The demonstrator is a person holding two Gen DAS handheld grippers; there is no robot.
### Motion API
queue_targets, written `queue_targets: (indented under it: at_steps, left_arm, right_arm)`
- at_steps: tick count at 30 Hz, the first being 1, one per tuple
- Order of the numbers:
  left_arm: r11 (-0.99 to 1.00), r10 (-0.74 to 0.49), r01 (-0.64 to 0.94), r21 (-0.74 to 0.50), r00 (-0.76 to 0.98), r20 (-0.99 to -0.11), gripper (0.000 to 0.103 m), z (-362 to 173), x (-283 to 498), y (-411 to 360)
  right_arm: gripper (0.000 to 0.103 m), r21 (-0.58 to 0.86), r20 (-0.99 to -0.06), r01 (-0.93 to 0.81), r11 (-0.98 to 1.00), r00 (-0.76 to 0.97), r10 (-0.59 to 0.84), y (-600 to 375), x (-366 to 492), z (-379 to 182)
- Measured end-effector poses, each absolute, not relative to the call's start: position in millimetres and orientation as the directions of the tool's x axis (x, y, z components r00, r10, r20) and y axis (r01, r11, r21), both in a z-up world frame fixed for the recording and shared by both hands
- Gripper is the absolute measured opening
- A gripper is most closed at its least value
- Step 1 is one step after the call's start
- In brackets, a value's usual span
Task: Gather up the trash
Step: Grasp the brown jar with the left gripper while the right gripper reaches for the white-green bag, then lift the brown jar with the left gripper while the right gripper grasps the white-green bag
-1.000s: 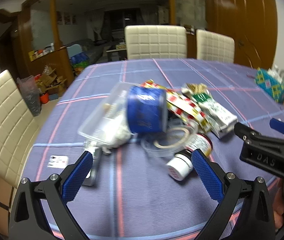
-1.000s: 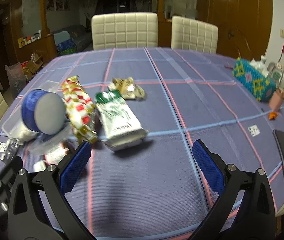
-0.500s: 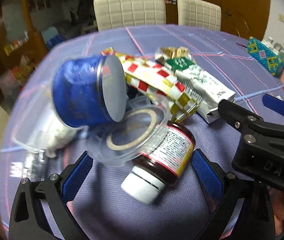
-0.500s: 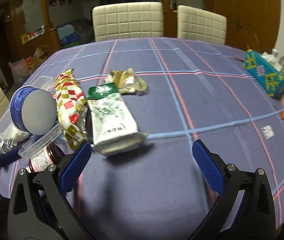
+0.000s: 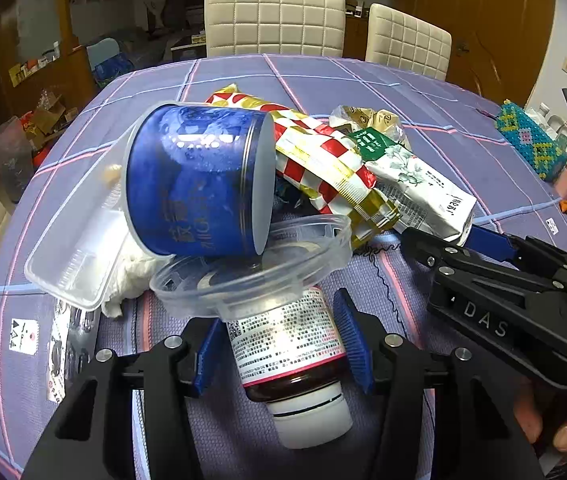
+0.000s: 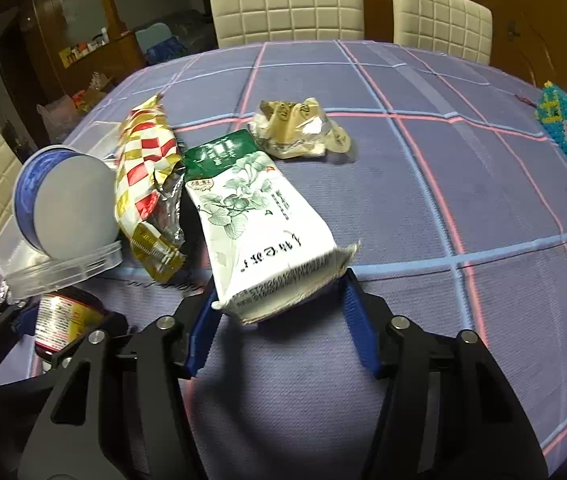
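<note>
on table (image 5: 423, 92), jar (image 5: 287, 344), clear tub (image 5: 67, 264) holding tissue (image 5: 131, 276)

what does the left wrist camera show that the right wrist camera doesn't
Only the left wrist view shows the jar's white cap and the left claw, which has just been closing around the jar. Only the right wrist view shows the right claw, likewise just closing around the white-green pouch. Both show the blue tin, checkered wrapper and jar.
</note>
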State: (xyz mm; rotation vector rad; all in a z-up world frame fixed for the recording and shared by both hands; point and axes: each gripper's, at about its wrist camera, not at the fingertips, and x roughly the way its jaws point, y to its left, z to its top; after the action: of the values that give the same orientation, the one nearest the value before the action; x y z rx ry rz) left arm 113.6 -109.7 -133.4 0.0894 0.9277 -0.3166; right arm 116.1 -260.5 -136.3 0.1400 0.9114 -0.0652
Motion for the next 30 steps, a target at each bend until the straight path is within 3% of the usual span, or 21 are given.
queue_targets:
  at_steps: [5,6,7,17,22,24,27,28,30]
  left_arm:
    - [0.951,-0.224,0.304,-0.055,0.554,-0.802,0.05,-132.6,109.8,-107.1]
    - [0.952,-0.219,0.302,-0.051,0.557,-0.801,0.049,-131.7,108.5,-106.7]
    - [0.953,-0.216,0.301,-0.048,0.559,-0.8,0.049,-130.9,107.8,-106.7]
    - [0.961,-0.199,0.274,-0.027,0.625,-0.755,0.046,-106.7,89.9,-92.2]
    - [0.967,-0.189,0.253,-0.015,0.68,-0.709,0.046,-87.7,78.0,-80.6]
    - [0.968,-0.184,0.249,-0.002,0.707,-0.683,0.046,-79.5,72.5,-77.7]
    - [0.972,-0.165,0.233,0.016,0.732,-0.661,0.046,-74.2,68.3,-73.4]
    - [0.974,-0.155,0.226,0.024,0.738,-0.657,0.046,-74.0,68.7,-72.4]
    - [0.976,-0.135,0.212,0.038,0.737,-0.662,0.046,-76.7,72.0,-70.4]
  right_arm:
    - [0.052,0.112,-0.778,0.122,0.986,0.629,0.011,-259.6,105.9,-131.6]
    - [0.045,0.118,-0.775,0.125,0.985,0.631,0.013,-260.6,104.1,-130.4]
    - [0.023,0.121,-0.78,0.129,0.984,0.625,0.014,-260.2,101.8,-130.0]
    - [0.01,0.132,-0.731,0.145,0.981,0.683,-0.003,-266.0,79.6,-109.7]
    - [0.007,0.116,-0.658,0.136,0.984,0.753,-0.027,-260.5,65.3,-85.6]
    - [0.008,0.104,-0.681,0.096,0.99,0.732,0.0,-255.5,69.8,-85.3]
    - [0.012,0.093,-0.729,0.062,0.994,0.684,0.026,-252.2,83.6,-93.2]
    - [0.024,0.069,-0.735,0.061,0.996,0.678,0.009,-250.8,88.7,-96.4]
    - [0.082,0.027,-0.722,0.073,0.997,0.691,-0.031,-249.8,96.1,-98.7]
